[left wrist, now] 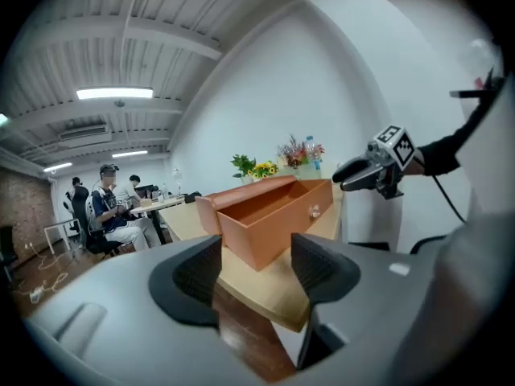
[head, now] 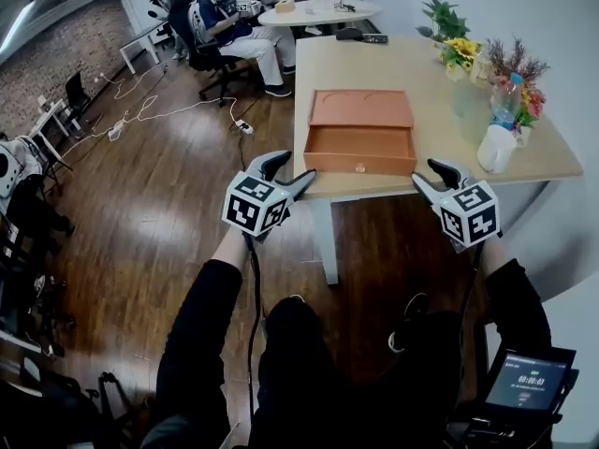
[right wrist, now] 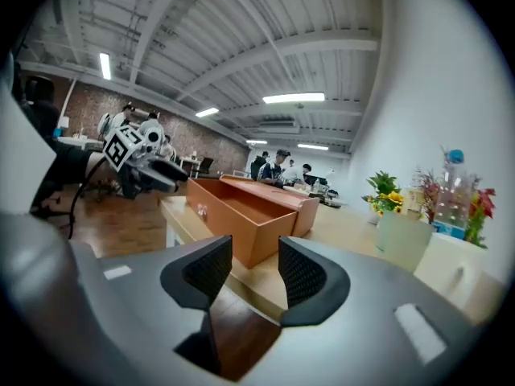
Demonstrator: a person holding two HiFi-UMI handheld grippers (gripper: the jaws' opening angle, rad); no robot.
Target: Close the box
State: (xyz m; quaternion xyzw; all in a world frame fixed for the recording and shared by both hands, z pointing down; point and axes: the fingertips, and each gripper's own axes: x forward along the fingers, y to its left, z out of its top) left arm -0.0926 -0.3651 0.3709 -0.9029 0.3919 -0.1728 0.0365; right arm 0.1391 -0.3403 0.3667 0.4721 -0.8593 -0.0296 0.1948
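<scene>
Orange box (head: 360,138) sits open on the pale wood-grain surface (head: 412,73), close to its near edge: rect. tray w/ straight, smooth matte walls, flat lid (head: 361,108) swung back behind the tray, small pale clasp (head: 360,167) on the front wall. Left gripper (head: 288,173) hovers off the box's front-left corner, not touching. Its fingers (left wrist: 197,276) are dark and chunky w/ ribbed pads, standing apart w/ nothing btwn them; the box corner shows beyond the gap. Right gripper (head: 432,176) hangs off the box's front-right corner, also clear of it. Its fingers (right wrist: 302,276) are the same black ribbed type, apart, nothing gripped. Right of the box, well apart from it: a white tapered cup (head: 493,148), a clear plastic bottle (head: 505,101), and a bunch of yellow and dried flowers (head: 459,52). Beyond the box's far side, people sit at a round white table (head: 318,10).
</scene>
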